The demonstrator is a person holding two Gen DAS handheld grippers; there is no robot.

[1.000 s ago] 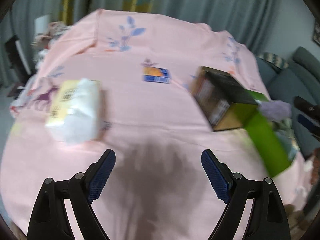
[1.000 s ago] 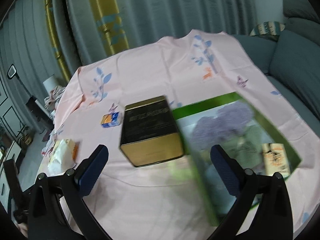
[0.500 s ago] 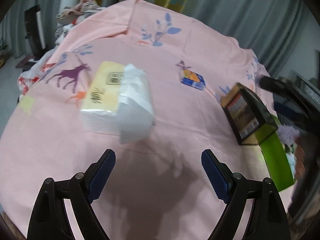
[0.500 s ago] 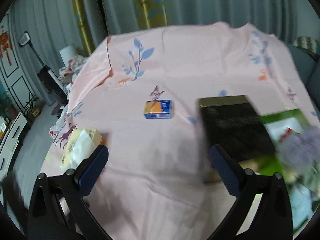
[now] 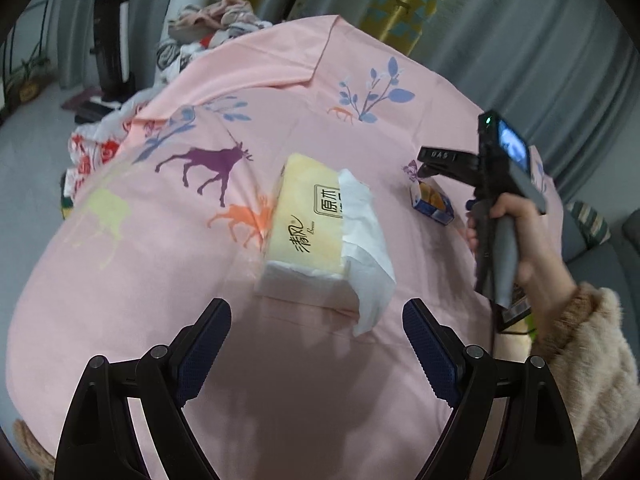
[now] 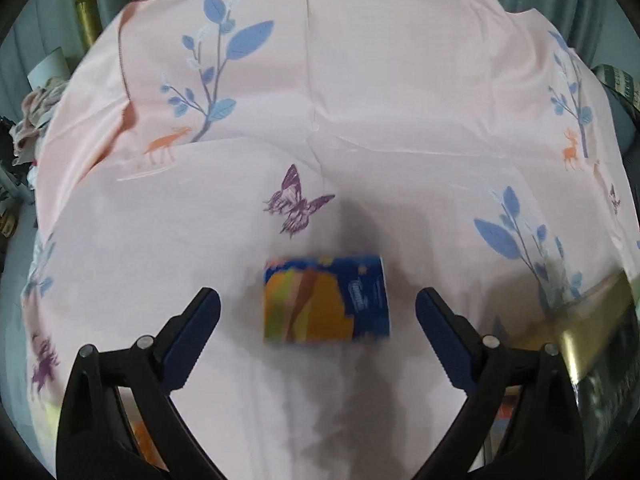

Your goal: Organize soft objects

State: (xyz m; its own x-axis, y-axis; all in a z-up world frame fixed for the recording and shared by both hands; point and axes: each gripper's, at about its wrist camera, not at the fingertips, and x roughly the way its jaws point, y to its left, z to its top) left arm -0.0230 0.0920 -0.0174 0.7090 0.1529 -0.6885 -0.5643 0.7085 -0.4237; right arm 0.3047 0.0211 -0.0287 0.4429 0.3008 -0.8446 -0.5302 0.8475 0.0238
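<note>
A yellow soft tissue pack (image 5: 310,236) with a white tissue hanging out lies on the pink printed cloth (image 5: 160,280). My left gripper (image 5: 316,332) is open and empty just in front of it. A small blue and orange tissue packet (image 6: 326,298) lies on the cloth; it also shows in the left wrist view (image 5: 432,200). My right gripper (image 6: 318,316) is open, its fingers either side of the packet and slightly nearer than it. The right gripper's body (image 5: 496,184), held in a hand, shows in the left wrist view.
A gold and black box (image 6: 592,344) sits at the right edge of the right wrist view. A pile of clothes (image 5: 212,28) and a dark stand (image 5: 114,48) lie beyond the far left of the table. Curtains hang behind.
Both grippers have moved left and closer to their objects. The tissue pack is now just ahead of my left gripper, and the small packet is now between my right gripper's fingers.
</note>
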